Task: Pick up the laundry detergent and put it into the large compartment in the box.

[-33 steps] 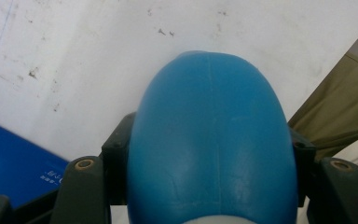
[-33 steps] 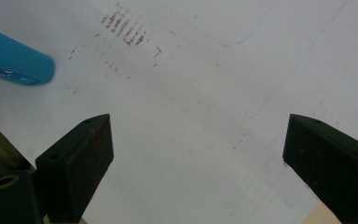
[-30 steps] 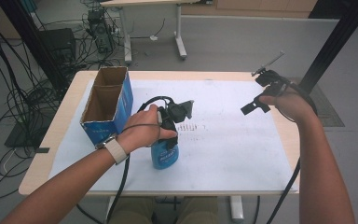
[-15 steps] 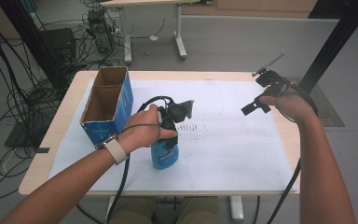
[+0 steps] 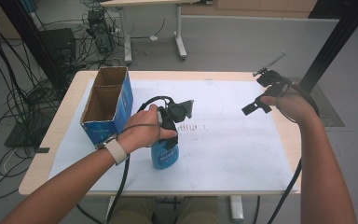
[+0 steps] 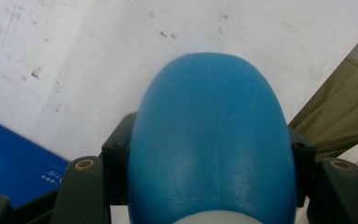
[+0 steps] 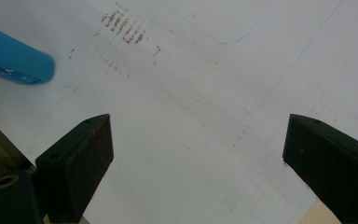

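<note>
A blue bottle (image 5: 164, 156) stands upright on the white sheet near the table's front, left of middle. My left gripper (image 5: 168, 134) comes down from above and is shut on the bottle's upper part. In the left gripper view the bottle's rounded blue body (image 6: 212, 140) sits pressed between both black jaws. My right gripper (image 5: 260, 92) hovers over the right side of the table, open, with nothing between its jaws. The right gripper view looks between these spread jaws (image 7: 196, 140) onto bare white sheet, with the blue bottle (image 7: 14, 60) at the upper left.
An open blue cardboard box (image 5: 107, 105) stands on the table's left side, just left of the bottle, and its blue side (image 6: 14, 163) is close to my left jaw. A white sheet (image 5: 223, 140) with brown smudges covers the wooden table (image 5: 284, 135). Cables and desk legs lie beyond.
</note>
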The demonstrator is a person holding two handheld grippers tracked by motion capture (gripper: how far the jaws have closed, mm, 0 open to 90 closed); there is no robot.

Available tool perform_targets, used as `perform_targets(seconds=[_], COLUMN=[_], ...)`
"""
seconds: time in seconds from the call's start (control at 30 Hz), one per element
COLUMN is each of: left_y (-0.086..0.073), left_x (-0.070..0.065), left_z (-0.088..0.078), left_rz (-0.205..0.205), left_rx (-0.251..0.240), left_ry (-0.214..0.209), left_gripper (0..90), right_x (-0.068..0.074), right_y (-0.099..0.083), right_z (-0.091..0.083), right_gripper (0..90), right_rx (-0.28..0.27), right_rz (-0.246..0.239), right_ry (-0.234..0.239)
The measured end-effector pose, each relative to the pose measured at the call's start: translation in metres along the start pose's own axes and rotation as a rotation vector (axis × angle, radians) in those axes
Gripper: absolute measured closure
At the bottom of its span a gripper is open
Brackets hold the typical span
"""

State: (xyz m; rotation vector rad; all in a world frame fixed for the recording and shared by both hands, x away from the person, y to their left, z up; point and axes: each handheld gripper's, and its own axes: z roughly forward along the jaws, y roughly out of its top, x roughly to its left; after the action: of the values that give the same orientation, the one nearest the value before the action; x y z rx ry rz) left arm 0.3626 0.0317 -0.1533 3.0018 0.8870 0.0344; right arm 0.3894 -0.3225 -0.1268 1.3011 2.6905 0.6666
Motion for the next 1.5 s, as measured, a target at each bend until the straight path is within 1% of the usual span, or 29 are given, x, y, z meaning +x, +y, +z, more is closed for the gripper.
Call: perform_targets(seconds=[0.17,0.27,0.33,0.47,0.67,0.73,0.97,1.13,1.2,1.3,1.37,1.5], left_y=[0.0,-0.002,-0.001,-0.003,-0.004,-0.005,-0.005,-0.004,-0.004,-0.001,-0.001,-0.003], left_x=[-0.001,-0.002,-0.002,0.0,-0.002,-0.001,-0.001,0.001,0.003,0.005,0.007,0.015], left_z=[-0.003,-0.007,-0.01,-0.019,-0.035,-0.04,-0.054,-0.071,-0.078,-0.089,-0.096,-0.109], left_rz=[-0.003,-0.008,-0.012,-0.029,-0.047,-0.064,-0.096,-0.118,-0.131,-0.145,-0.163,-0.197], left_rx=[0.003,-0.003,0.003,-0.004,-0.002,-0.001,0.0,0.007,0.013,0.024,0.028,0.022], left_ry=[0.004,0.004,0.002,-0.003,0.02,0.024,0.035,0.045,0.044,0.055,0.056,0.051], left_gripper=[38.5,38.4,38.5,38.4,38.4,38.3,38.3,38.2,37.8,37.8,37.9,38.0], right_x=[0.0,0.0,0.0,0.001,0.001,0.002,0.003,0.004,0.004,0.004,0.004,0.004], right_y=[-0.002,-0.003,-0.004,-0.006,-0.008,-0.008,-0.007,-0.006,-0.006,-0.005,-0.005,-0.005], right_z=[-0.002,-0.003,-0.005,-0.007,-0.008,-0.008,-0.009,-0.011,-0.011,-0.012,-0.012,-0.012], right_gripper=[8.2,8.3,8.2,8.2,8.2,8.3,8.3,8.2,8.3,8.3,8.2,8.3], right_rx=[-0.003,-0.003,-0.003,-0.008,-0.013,-0.013,-0.015,-0.017,-0.018,-0.018,-0.02,-0.021], right_rz=[0.005,0.005,0.006,0.003,0.004,0.005,0.001,-0.003,-0.005,-0.005,-0.002,-0.003], right_ry=[-0.002,-0.008,-0.009,-0.011,-0.01,-0.01,-0.008,-0.01,-0.011,-0.011,-0.011,-0.009])
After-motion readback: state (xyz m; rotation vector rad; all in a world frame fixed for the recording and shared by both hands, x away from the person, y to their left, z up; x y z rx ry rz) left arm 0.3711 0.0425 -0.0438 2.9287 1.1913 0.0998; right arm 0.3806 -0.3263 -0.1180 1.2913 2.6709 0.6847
